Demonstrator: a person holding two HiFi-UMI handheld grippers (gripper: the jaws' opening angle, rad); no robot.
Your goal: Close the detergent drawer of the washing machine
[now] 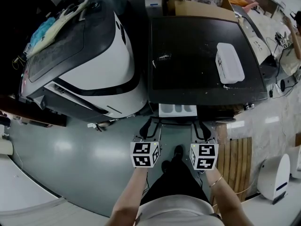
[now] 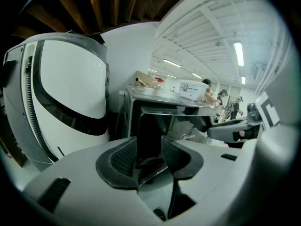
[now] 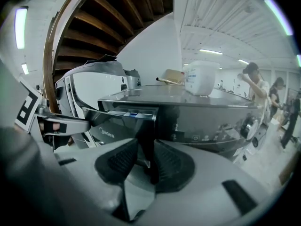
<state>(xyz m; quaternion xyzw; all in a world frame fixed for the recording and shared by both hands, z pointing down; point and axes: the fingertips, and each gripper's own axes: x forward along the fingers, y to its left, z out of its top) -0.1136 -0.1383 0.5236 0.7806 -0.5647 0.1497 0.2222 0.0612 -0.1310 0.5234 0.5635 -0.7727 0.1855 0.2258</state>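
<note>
The black washing machine (image 1: 202,55) stands ahead of me, and its detergent drawer (image 1: 178,109) is pulled out, showing white compartments. My left gripper (image 1: 151,122) is just in front of the drawer's left front corner. My right gripper (image 1: 201,124) is by the right front corner. In the left gripper view the jaws (image 2: 148,154) stand apart, with the drawer's dark front (image 2: 155,124) seen through the gap. In the right gripper view the jaws (image 3: 145,157) are also apart, and the open drawer (image 3: 129,113) and its dark corner edge lie in line with them. Neither gripper's pads visibly press on anything.
A white lidded box (image 1: 229,62) lies on the washer's top. A white-and-black machine (image 1: 94,65) stands close on the left. A wooden slatted mat (image 1: 237,159) and a white appliance (image 1: 275,173) are on the floor at right. People (image 3: 254,86) stand far behind.
</note>
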